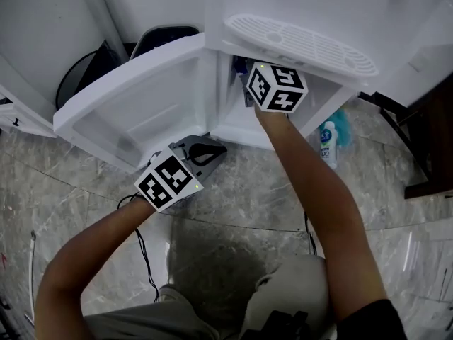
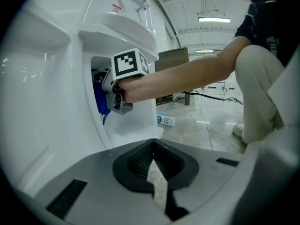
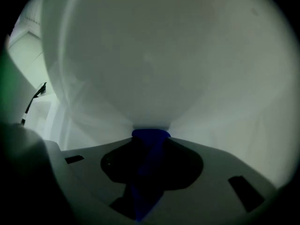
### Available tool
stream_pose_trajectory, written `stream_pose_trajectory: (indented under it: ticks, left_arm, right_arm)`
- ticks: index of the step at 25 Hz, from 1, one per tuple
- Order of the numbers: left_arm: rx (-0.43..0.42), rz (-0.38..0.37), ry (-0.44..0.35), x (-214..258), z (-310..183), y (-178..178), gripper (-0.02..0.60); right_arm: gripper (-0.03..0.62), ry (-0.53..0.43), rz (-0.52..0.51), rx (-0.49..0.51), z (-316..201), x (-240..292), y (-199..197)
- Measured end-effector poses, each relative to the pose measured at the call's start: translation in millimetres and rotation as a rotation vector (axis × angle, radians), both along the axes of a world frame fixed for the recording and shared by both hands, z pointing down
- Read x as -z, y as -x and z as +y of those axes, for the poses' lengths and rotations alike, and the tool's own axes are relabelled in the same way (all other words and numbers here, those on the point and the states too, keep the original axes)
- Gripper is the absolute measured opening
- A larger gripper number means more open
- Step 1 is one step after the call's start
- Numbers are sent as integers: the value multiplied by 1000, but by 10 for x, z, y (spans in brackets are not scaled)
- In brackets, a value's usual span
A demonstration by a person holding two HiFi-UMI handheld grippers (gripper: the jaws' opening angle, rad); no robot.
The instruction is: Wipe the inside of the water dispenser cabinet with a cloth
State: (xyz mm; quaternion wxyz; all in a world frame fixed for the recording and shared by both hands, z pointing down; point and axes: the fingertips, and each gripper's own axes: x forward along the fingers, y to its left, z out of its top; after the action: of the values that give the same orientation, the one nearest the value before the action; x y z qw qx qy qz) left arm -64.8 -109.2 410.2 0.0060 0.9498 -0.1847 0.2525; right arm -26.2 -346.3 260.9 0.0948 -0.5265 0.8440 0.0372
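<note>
R gripper was clamped on blue cloth, reaching into cabinet at 12 o'clock. Cloth tip sat vs inner wall, prob. to wipe it. L gripper, jaws together & empty, hung at its 7 o'clock beside open door, likely to stay clear.

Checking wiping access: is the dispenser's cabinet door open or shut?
Open: the cabinet door stands swung out at left in the head view; the right gripper reaches inside holding the blue cloth.
</note>
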Motion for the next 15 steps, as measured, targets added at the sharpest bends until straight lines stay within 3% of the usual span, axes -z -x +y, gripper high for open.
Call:
stream_pose_trajectory:
  ticks: [4,10,15]
  left_arm:
    - [21,3,-7,13,-78,34,6]
    - [38,-9,-5,-38,-122,140,6]
    - [72,16,42,-74,-128,149,6]
  right_arm:
    - [112,0,20,-18,-126,2,-11]
    - [112,-14,-41,27,164,-4,27]
    - [112,-19,-28,19,106,-6,33]
